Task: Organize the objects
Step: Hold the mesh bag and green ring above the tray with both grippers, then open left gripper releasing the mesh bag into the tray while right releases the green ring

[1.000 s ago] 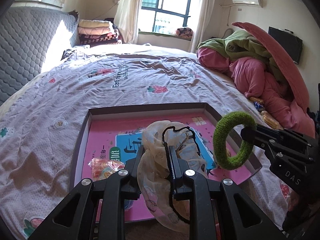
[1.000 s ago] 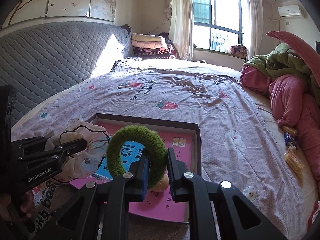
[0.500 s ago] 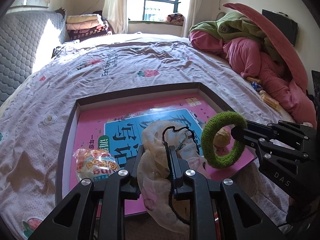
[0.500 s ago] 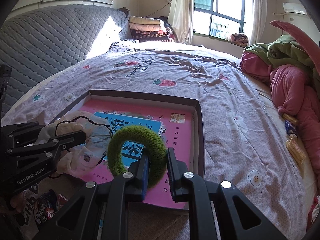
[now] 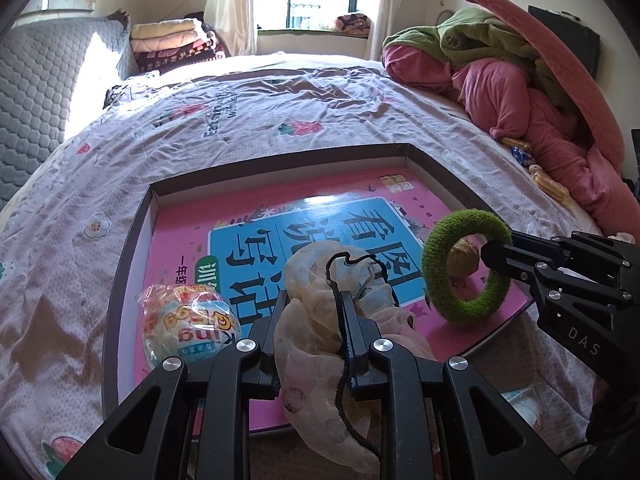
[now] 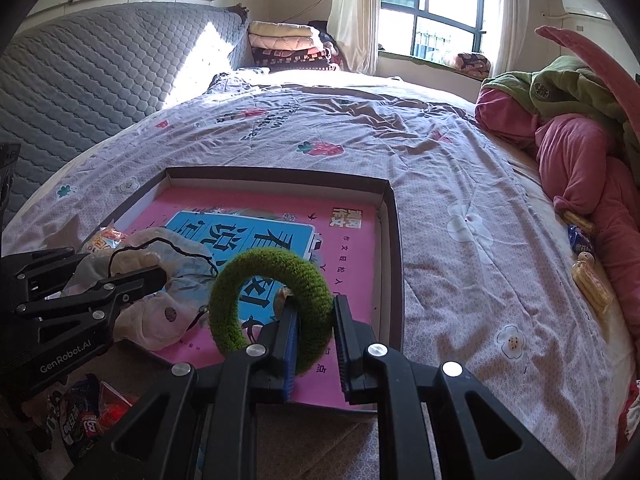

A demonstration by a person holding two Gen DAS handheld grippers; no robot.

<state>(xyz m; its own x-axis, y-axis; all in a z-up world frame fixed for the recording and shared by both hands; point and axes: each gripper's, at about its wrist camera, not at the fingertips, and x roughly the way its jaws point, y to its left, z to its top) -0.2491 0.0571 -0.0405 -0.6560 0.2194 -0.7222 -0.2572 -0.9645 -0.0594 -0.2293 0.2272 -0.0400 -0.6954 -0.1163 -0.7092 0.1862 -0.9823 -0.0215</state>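
Note:
A dark-rimmed tray (image 5: 280, 164) with a pink and blue printed sheet lies on the bed. My left gripper (image 5: 314, 300) pinches a cream fabric pouch (image 5: 320, 264) with a black cord, low over the tray's near edge. Its jaws are opening, and the pouch is still between the pads. My right gripper (image 6: 314, 308) is shut on a fuzzy green ring (image 6: 272, 268), held upright over the tray's near right part. The right wrist view has the left gripper (image 6: 156, 276) and pouch (image 6: 160, 264) at its left. A snack packet (image 5: 188, 320) and a small brown nut-like thing (image 5: 462, 256) lie in the tray.
A heap of pink and green bedding (image 5: 520, 92) fills the bed's right side, with small wrapped snacks (image 6: 588, 276) beside it. Folded blankets (image 5: 172, 44) are stacked by the grey quilted headboard (image 6: 80, 80). More packets (image 6: 84, 416) lie below the bed's near edge.
Both grippers have sunk toward the tray with their loads, and both views now tilt further down. The ring hangs lower over the tray's right part.

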